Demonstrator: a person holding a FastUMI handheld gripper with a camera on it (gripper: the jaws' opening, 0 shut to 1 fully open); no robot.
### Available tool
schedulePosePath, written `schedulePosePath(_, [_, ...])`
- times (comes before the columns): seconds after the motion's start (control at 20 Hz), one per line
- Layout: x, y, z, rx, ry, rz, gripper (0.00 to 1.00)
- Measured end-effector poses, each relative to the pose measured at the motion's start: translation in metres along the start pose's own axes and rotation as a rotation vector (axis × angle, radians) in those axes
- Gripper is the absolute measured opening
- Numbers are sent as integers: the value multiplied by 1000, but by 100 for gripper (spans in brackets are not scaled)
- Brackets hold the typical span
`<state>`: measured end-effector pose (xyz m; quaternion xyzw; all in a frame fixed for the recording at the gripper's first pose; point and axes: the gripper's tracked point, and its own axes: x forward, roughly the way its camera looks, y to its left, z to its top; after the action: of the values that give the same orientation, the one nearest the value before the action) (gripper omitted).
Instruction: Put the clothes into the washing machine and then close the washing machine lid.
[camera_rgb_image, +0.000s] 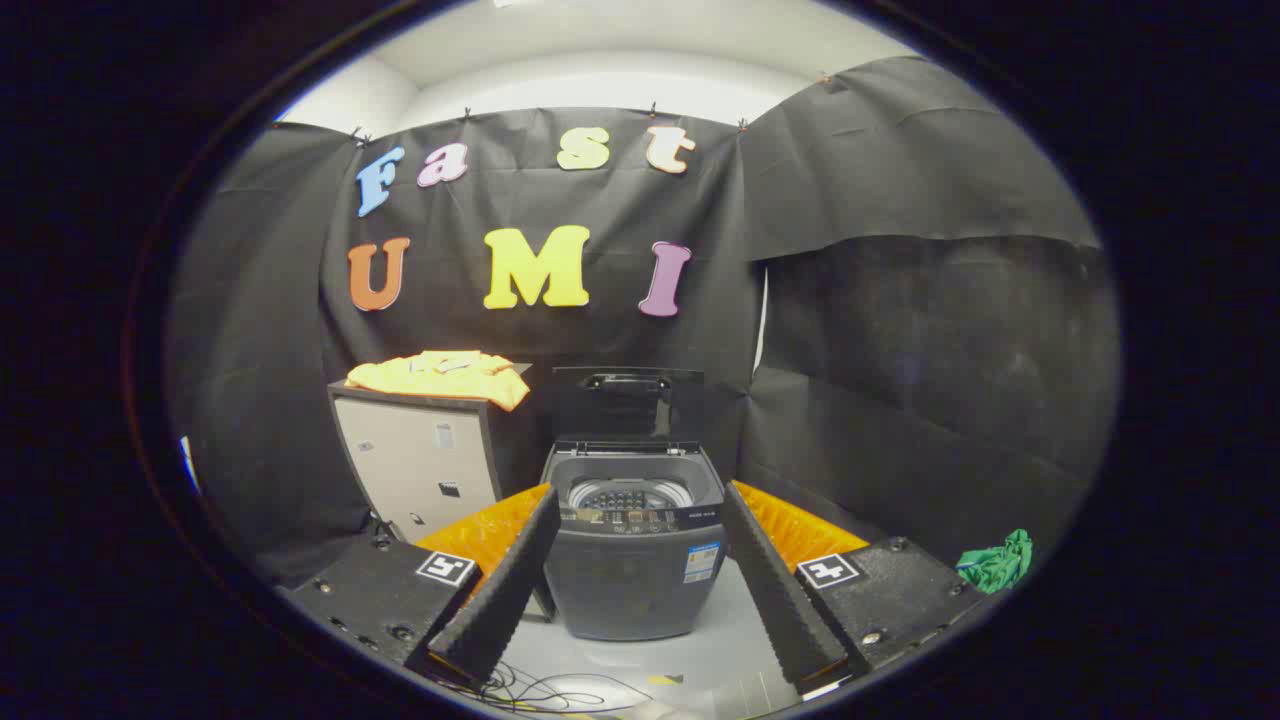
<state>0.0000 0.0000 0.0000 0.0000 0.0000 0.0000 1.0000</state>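
A dark grey top-loading washing machine (634, 560) stands on the floor straight ahead, seen between my fingers. Its lid (627, 404) is raised upright at the back, and the drum (622, 494) is exposed. A yellow-orange garment (442, 376) lies folded on top of a cabinet (420, 470) to the left of the machine. My gripper (640, 585) is open, with nothing between its fingers, well short of both the machine and the garment.
A green cloth (995, 563) lies low on the right, by the booth's wall. Loose cables (545, 690) run across the pale floor in front of the machine. Black cloth walls close the space on three sides.
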Motion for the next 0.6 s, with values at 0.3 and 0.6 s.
schedulePosePath(0.3, [9, -2, 5, 9, 7, -2, 100])
schedulePosePath(0.6, [34, -1, 11, 18, 11, 8, 100])
